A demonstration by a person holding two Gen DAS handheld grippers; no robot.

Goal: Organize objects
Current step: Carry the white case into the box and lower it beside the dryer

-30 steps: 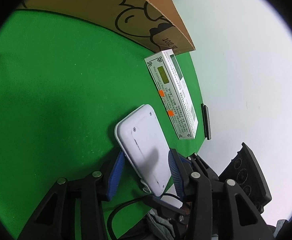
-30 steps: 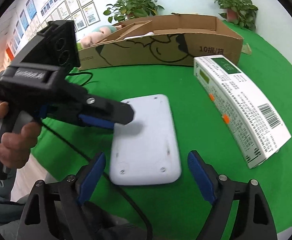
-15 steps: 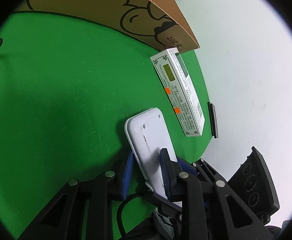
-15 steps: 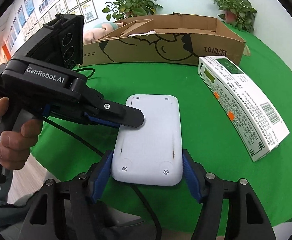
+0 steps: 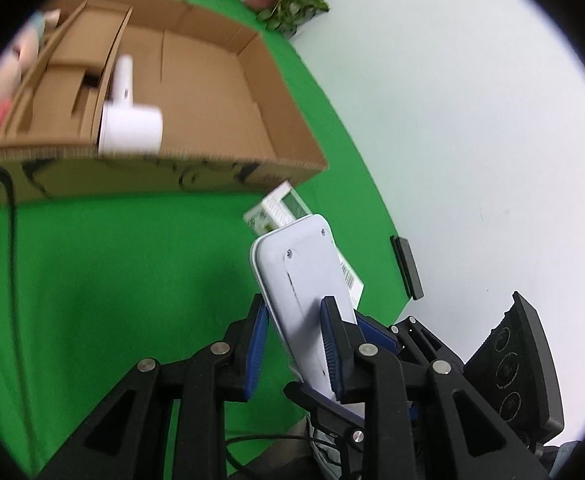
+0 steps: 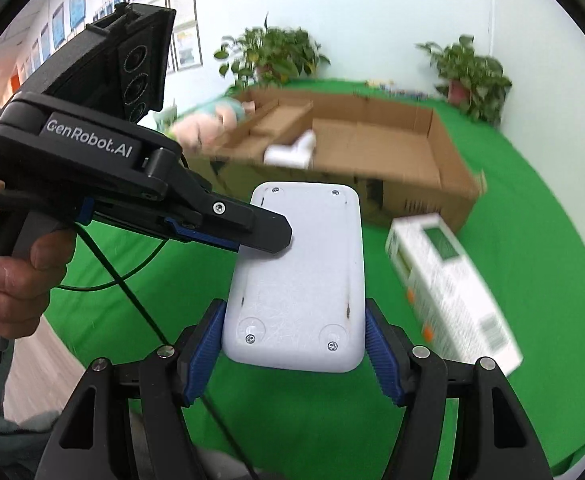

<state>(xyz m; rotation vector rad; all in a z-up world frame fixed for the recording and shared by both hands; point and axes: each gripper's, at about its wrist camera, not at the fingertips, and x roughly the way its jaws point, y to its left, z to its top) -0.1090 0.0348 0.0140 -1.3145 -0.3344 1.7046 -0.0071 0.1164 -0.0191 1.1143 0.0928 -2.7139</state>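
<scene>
Two grippers share one load here, and that is where your trouble could start: the left gripper pinches the thin side edge of the white flat device with its jaws nearly together, while the right gripper clamps the device's near end across its width, jaws about half spread with the blue pads pressed on both sides. The device hangs in the air above the green cloth, short of the cardboard box. If your hands drift apart or twist at different rates, the smooth shell could slide out of one grip and swing from the other; it looks hard and slick, so I judge the narrow left pinch the weaker hold. The black cable trailing under the device could snag as you carry it forward. The box already holds a white hair dryer, so a low approach could catch the near wall or land on that. The long printed carton lies just beside your path on the right. Against a second ago, the device then lay flat on the cloth with both pairs of jaws standing wider around it; both have since closed onto it, and it now rides clear of the cloth with the box interior in view.
</scene>
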